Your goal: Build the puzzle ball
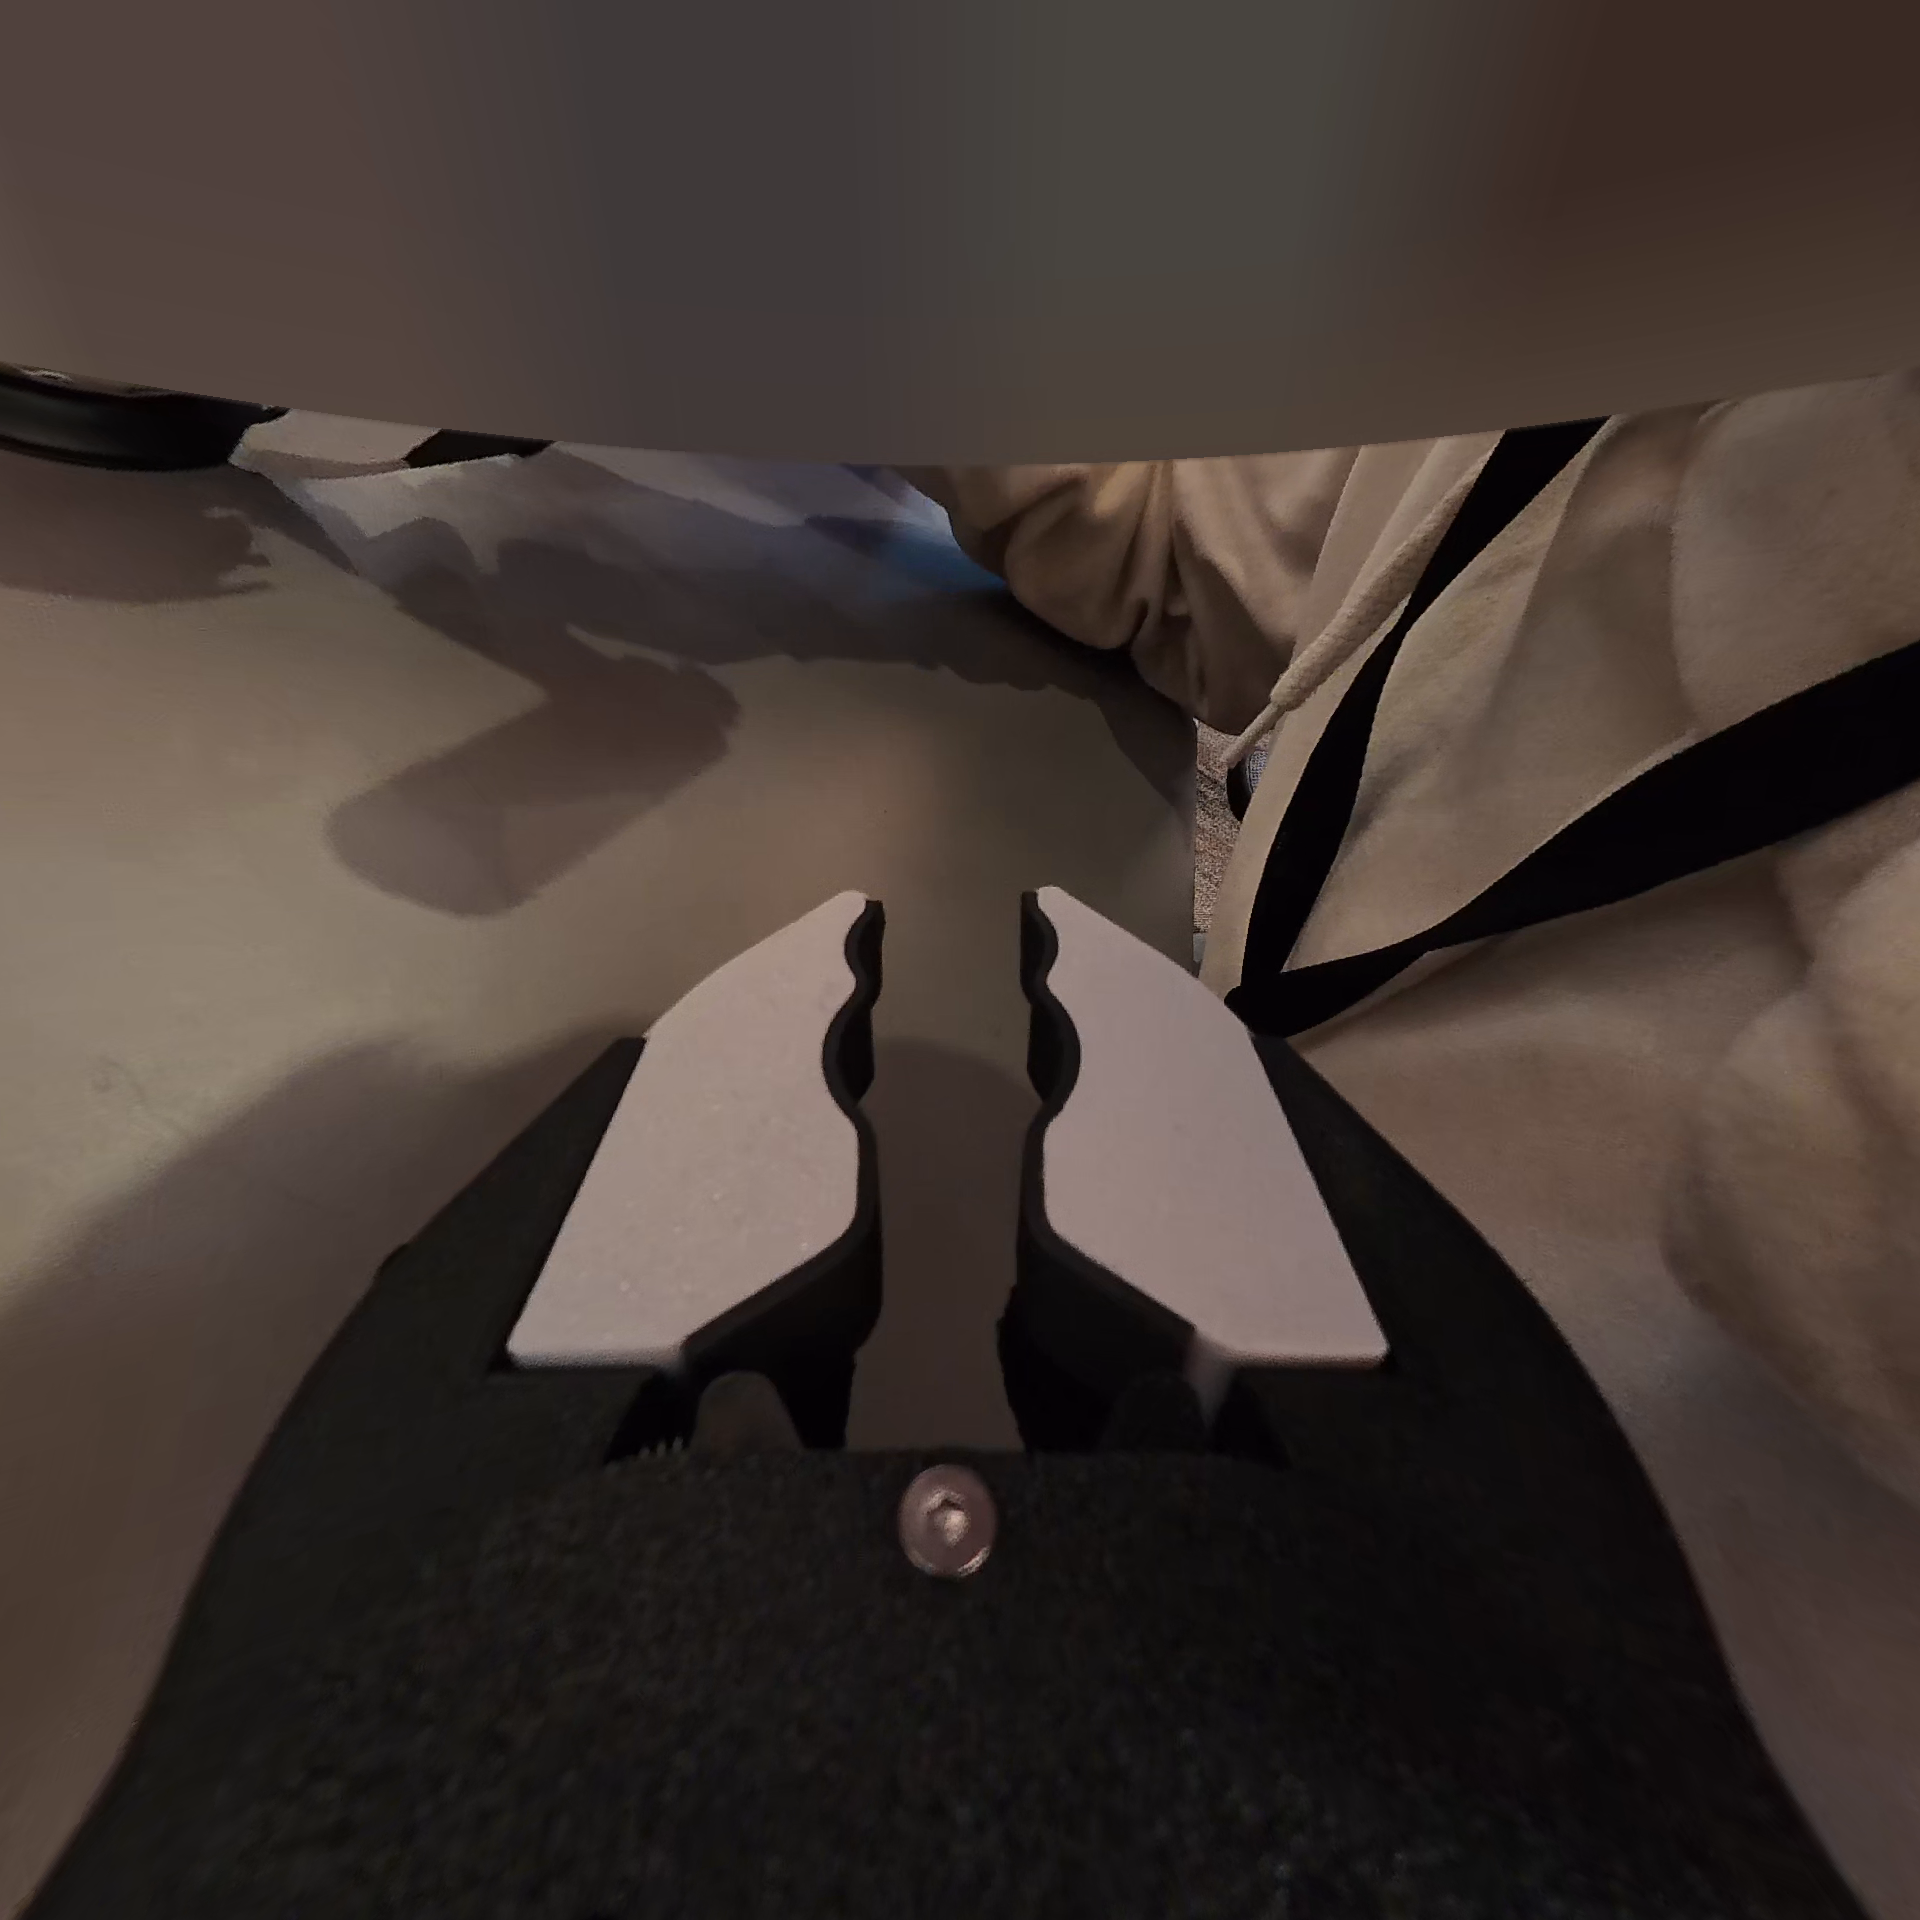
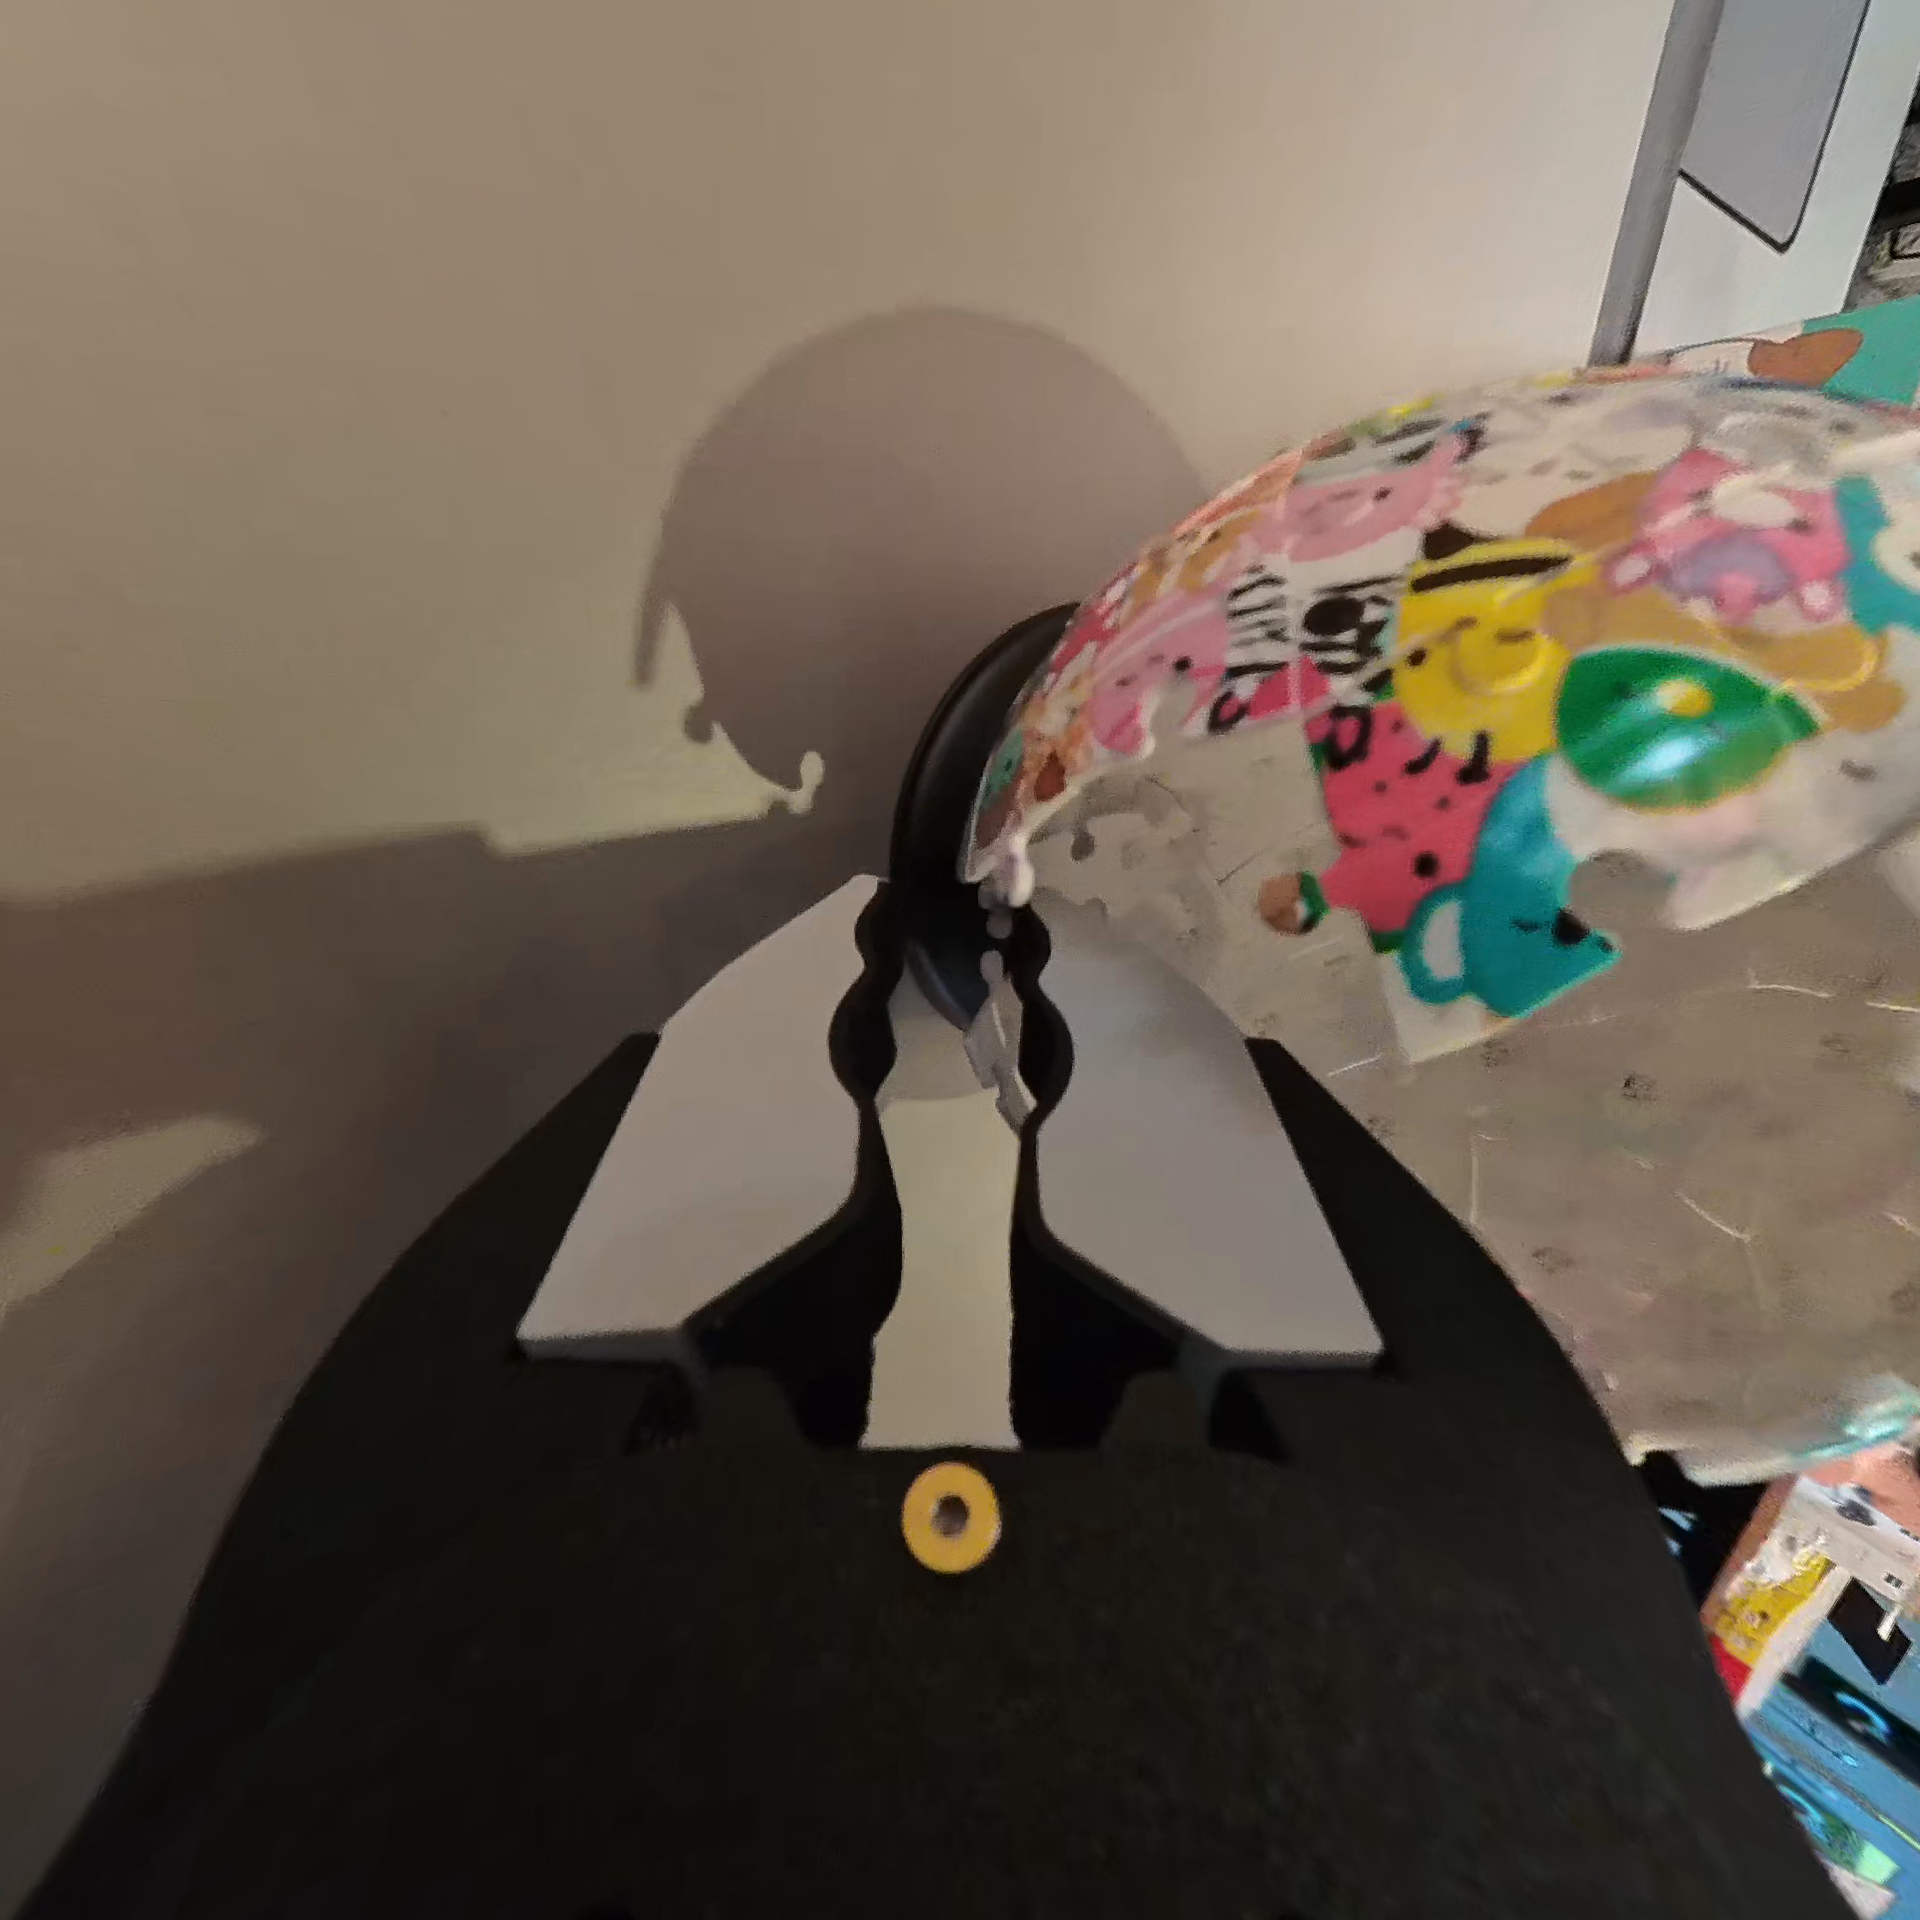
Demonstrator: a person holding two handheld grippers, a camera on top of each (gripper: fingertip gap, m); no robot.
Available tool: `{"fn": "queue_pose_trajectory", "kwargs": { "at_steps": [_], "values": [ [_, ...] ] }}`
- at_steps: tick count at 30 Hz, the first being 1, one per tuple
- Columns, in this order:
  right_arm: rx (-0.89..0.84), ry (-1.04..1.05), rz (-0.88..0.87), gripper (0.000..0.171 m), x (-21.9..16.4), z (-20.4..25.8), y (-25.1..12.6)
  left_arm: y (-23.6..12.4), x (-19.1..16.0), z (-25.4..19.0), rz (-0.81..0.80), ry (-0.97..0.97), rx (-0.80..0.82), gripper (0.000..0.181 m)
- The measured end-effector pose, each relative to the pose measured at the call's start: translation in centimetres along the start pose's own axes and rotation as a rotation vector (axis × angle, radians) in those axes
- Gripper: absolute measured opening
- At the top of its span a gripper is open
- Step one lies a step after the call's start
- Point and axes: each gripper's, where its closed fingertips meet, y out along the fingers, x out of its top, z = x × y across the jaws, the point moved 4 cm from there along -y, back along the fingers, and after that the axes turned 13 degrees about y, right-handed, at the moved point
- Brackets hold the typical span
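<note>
In the right wrist view the partly built puzzle ball (image 2: 1475, 727) fills the right side. It is a curved shell of colourful cartoon pieces with its grey inside showing, and it leans on a black ring stand (image 2: 940, 748). My right gripper (image 2: 956, 914) holds a thin pale puzzle piece (image 2: 992, 1029) edge-on between its fingertips, right at the shell's lower left edge. The jaws stand narrowly apart around it. In the left wrist view my left gripper (image 1: 953, 904) is empty with a small gap between its white pads (image 1: 727, 1143), low over the beige table (image 1: 312, 935).
A person in a cream hooded top (image 1: 1558, 831) with a black lanyard (image 1: 1538, 831) is close on the right. Bluish sheets or pieces (image 1: 644, 520) and a black ring (image 1: 94, 421) lie at the table's far side. Colourful boxes (image 2: 1829, 1621) sit at the lower right, and a white panel (image 2: 1766, 156) stands at the upper right. The gap from one gripper's tips to the other's is roughly 25 cm. The white panel (image 2: 1766, 156) is about 30 cm from my right fingertips and 50 cm from my left.
</note>
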Motion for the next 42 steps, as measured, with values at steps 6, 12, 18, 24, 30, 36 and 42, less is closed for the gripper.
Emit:
{"fn": "queue_pose_trajectory", "kwargs": {
  "at_steps": [6,12,18,24,30,36,42],
  "values": [
    [-0.037,-0.041,-0.025,0.009,0.0,0.2,-0.6,-0.1,0.1,0.0,-0.004,0.003,0.005,0.025],
    [-0.075,-0.055,-0.037,0.016,0.2,0.0,-1.1,-0.1,0.1,-0.1,-0.001,0.004,0.004,0.025],
    [-0.108,-0.082,0.022,0.024,-0.1,-0.1,-0.3,-0.2,0.0,-0.1,-0.001,0.005,0.004,0.025],
    [-0.067,-0.034,0.047,0.016,-0.4,0.0,-0.2,-0.2,0.0,-0.1,-0.001,0.005,0.001,0.025],
    [-0.093,-0.072,0.039,0.012,-0.5,0.0,-0.4,-0.2,0.1,-0.2,-0.002,0.009,0.005,0.025],
    [-0.117,-0.101,0.015,0.003,-0.2,0.0,-0.9,-0.2,0.2,-0.2,-0.003,0.012,0.007,0.025],
    [-0.137,-0.126,-0.002,0.002,0.0,0.1,-1.2,-0.4,0.2,-0.2,-0.004,0.014,0.013,0.025]
  ]
}}
